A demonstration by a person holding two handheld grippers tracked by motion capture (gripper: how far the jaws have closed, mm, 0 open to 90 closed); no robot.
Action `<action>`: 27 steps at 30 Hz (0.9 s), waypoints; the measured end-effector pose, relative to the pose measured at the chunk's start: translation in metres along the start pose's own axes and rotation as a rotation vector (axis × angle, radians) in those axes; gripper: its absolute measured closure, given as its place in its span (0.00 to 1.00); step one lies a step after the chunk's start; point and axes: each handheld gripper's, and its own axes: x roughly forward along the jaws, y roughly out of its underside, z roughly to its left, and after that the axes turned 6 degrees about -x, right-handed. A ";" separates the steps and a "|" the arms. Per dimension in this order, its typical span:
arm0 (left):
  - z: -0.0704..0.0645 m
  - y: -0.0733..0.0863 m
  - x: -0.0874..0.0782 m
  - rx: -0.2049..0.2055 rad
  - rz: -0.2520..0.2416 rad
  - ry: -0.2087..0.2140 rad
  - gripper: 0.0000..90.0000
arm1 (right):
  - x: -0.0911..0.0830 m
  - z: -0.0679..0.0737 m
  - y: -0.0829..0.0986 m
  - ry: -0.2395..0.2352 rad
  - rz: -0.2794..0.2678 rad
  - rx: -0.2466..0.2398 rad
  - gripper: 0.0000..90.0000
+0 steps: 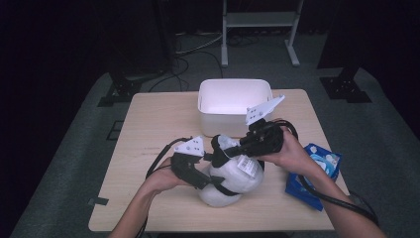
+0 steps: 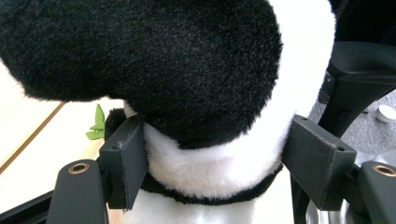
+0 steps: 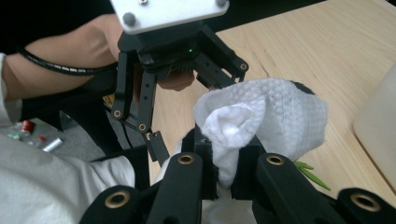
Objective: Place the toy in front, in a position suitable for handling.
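Gripping a plush panda (image 1: 233, 176), both grippers' fingers close over the wooden table (image 1: 148, 124).

High view overhead, tong views close; shared plush panda (image 1: 233, 176)

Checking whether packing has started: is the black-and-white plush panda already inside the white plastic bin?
No: in the high view the black-and-white plush panda lies on the wooden table, in front of the white plastic bin, held by both grippers.
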 end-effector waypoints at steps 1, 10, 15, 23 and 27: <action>0.001 0.000 0.000 0.002 0.000 0.001 0.29 | 0.000 0.001 0.000 0.002 0.005 0.000 0.92; -0.002 -0.008 0.017 0.016 0.017 -0.006 0.29 | -0.016 -0.001 0.018 0.073 0.070 0.026 0.92; -0.001 -0.010 0.025 0.014 0.054 -0.014 0.28 | -0.021 -0.007 0.033 0.114 0.090 0.064 0.93; 0.003 -0.004 0.035 -0.002 0.085 -0.021 0.24 | -0.019 -0.011 0.047 0.116 0.096 0.092 0.93; 0.004 -0.003 0.036 -0.006 0.098 -0.019 0.24 | -0.015 -0.012 0.051 0.108 0.097 0.102 0.93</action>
